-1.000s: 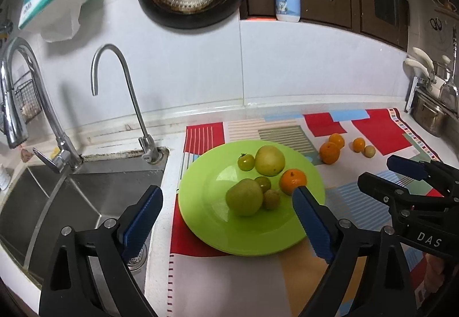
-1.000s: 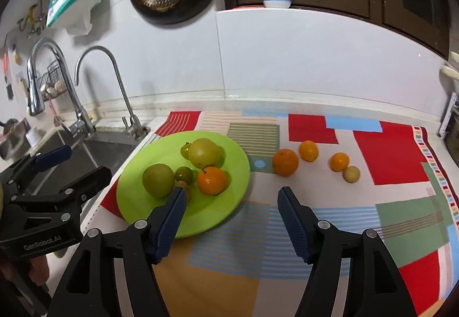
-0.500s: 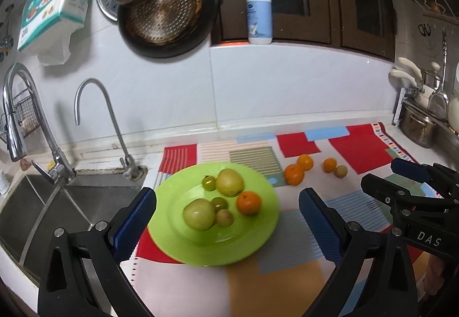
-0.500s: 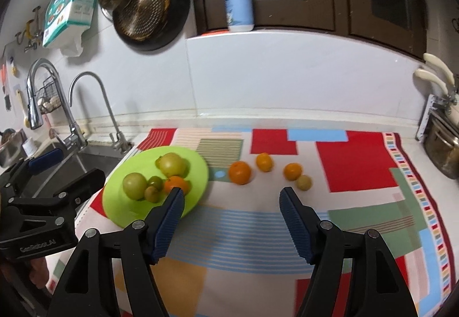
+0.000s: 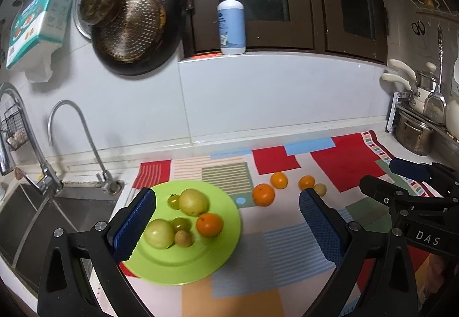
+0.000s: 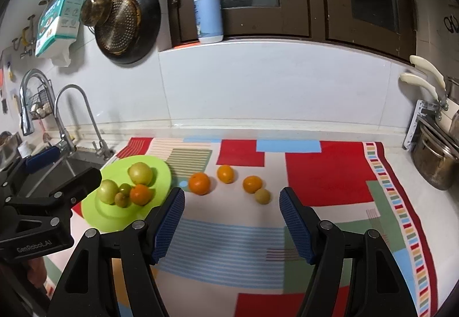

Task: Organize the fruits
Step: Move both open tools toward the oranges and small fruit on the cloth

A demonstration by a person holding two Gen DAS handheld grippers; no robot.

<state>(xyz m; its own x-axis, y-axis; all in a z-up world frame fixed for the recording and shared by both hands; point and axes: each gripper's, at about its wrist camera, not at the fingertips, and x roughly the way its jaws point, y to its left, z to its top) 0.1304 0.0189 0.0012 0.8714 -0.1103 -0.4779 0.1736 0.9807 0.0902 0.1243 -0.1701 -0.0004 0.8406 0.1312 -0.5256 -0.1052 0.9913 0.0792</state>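
- Fruits observed in two groups: six on a green plate [image 5: 183, 265], four loose on the patchwork mat [image 6: 330, 170] to the plate's right.
- Left gripper [image 5: 226, 228]: jaws spread wide, nothing between the blue pads; it hangs above the near part of the plate and mat, touching neither.
- Right gripper [image 6: 231, 225]: jaws parted to a middling gap, nothing held; it hangs over the striped part of the mat, nearer the camera than the loose fruit.
- Each gripper shows at the edge of the other's view, side by side and apart.
- Plate contents, near to far: large green fruit [image 5: 159, 233], small brownish fruit [image 5: 183, 238] touching it, small green fruit [image 5: 180, 223], an orange [image 5: 209, 224], then a large yellow-green fruit [image 5: 193, 201] with a small green tomato-like fruit [image 5: 173, 201] just beside it.
- Plate lies at the mat's left edge, next to the sink [image 5: 43, 219].
- Loose fruit, left to right in the right wrist view: big orange [image 6: 199, 183], second orange [image 6: 225, 173] slightly farther back, third orange [image 6: 252, 184], and a small yellowish fruit [image 6: 262, 196] touching the third orange.
- Loose group sits well apart from the plate rim.
- Behind: two taps [image 5: 74, 145] at the sink, white tiled wall.
- Farthest: pans [image 5: 134, 30] hung on the wall, pump bottle [image 5: 231, 21] upright on the window ledge, pot [image 6: 433, 162] at far right.
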